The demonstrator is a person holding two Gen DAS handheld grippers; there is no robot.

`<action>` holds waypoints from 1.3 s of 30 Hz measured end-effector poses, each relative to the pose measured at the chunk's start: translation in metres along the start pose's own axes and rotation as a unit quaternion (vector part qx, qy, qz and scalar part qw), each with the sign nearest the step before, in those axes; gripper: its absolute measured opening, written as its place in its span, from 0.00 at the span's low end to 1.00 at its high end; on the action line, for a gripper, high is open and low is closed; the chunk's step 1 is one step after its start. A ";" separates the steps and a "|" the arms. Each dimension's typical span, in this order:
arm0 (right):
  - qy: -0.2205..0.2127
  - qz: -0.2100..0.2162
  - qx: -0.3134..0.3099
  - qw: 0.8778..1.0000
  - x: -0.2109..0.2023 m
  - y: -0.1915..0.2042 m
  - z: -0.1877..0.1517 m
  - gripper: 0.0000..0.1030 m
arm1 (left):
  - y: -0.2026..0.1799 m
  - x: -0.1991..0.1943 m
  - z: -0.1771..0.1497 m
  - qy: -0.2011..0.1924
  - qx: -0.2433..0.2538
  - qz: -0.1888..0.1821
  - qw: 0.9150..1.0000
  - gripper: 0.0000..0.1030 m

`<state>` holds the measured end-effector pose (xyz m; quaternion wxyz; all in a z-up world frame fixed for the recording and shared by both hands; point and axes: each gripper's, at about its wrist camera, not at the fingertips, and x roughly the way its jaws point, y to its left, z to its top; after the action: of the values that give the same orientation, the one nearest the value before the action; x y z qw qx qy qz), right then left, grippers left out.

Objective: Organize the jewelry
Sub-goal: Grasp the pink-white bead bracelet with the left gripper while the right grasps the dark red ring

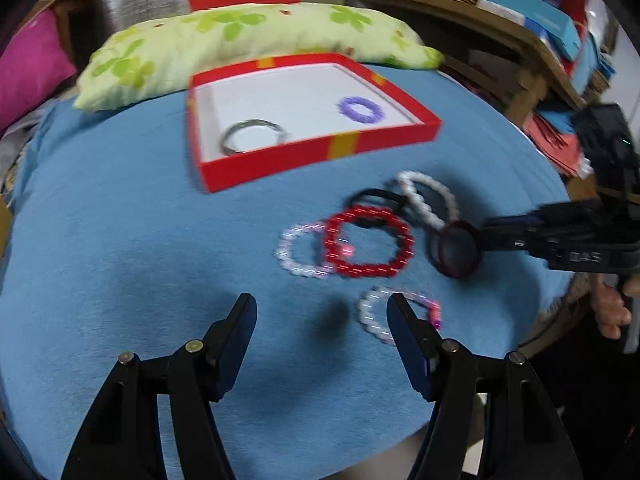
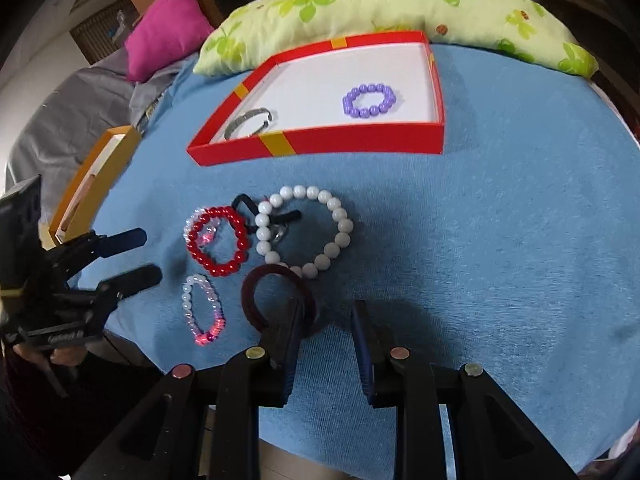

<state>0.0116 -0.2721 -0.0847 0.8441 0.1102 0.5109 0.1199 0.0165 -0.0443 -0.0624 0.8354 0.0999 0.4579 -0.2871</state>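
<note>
1. The blue cloth right of the bracelets lies bare; a hand-held gripper could pass there to the red box.
2. The box's white floor is open between the silver bangle and the purple bracelet.
3. Left of centre, the red bracelet, white bracelet and maroon bangle crowd together.
4. A green pillow blocks the far side.

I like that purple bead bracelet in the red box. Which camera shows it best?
The right wrist view: there the purple bracelet is sharp enough to count separate beads, lying on the white floor of the red box. The left wrist view shows it too, but blurred into a fuzzy ring.
</note>
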 end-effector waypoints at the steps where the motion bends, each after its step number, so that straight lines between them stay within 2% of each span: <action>1: 0.003 0.000 -0.002 1.000 0.003 0.001 0.000 0.27 | -0.003 0.001 0.000 0.001 0.004 -0.004 1.000 0.67; 6: -0.005 -0.009 -0.027 1.000 0.010 0.009 0.004 0.26 | -0.008 0.016 -0.002 0.023 0.012 -0.004 1.000 0.66; 8: -0.009 -0.013 -0.033 0.999 0.011 0.013 0.003 0.18 | -0.012 0.022 -0.002 0.032 0.016 -0.010 0.999 0.66; 9: -0.009 -0.014 -0.039 0.999 0.012 0.015 0.003 0.09 | -0.016 0.025 -0.003 0.035 0.022 -0.011 0.999 0.66; 12: -0.011 -0.013 -0.039 0.999 0.010 0.014 0.003 0.08 | -0.026 0.028 -0.005 0.032 0.047 -0.007 0.998 0.65; 15: -0.026 -0.013 -0.030 0.999 0.002 0.010 0.005 0.08 | -0.033 0.031 -0.007 0.025 0.070 0.009 0.997 0.53; 16: -0.030 -0.010 -0.025 0.999 0.000 0.009 0.007 0.08 | -0.034 0.031 -0.007 0.021 0.076 0.010 0.997 0.41; 17: -0.034 -0.008 -0.018 0.999 -0.002 0.006 0.008 0.08 | -0.036 0.029 -0.008 0.016 0.081 0.008 0.997 0.34; 18: -0.038 -0.009 -0.012 0.999 -0.004 0.004 0.009 0.08 | -0.036 0.028 -0.007 0.014 0.081 0.005 0.997 0.21; 19: -0.041 -0.010 -0.007 0.999 -0.006 0.002 0.009 0.08 | -0.036 0.028 -0.008 0.013 0.080 0.002 0.997 0.12; 20: -0.044 -0.009 0.000 0.999 -0.008 -0.001 0.010 0.08 | -0.035 0.027 -0.008 0.012 0.079 0.001 0.997 0.10; 26: -0.064 -0.005 0.036 0.997 -0.018 -0.013 0.014 0.08 | -0.032 0.021 -0.002 -0.004 0.084 0.001 0.996 0.08; 34: -0.097 0.013 0.056 0.994 -0.030 -0.013 0.021 0.08 | -0.011 -0.023 0.016 -0.077 0.049 -0.020 0.996 0.08; 39: -0.113 0.026 0.061 0.991 -0.035 -0.008 0.025 0.08 | -0.002 -0.035 0.023 -0.099 0.034 -0.019 0.994 0.08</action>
<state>0.0189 -0.2924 -0.0472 0.8848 0.1876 0.4155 0.0968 0.0166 -0.0424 -0.0202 0.8673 0.0903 0.3645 -0.3268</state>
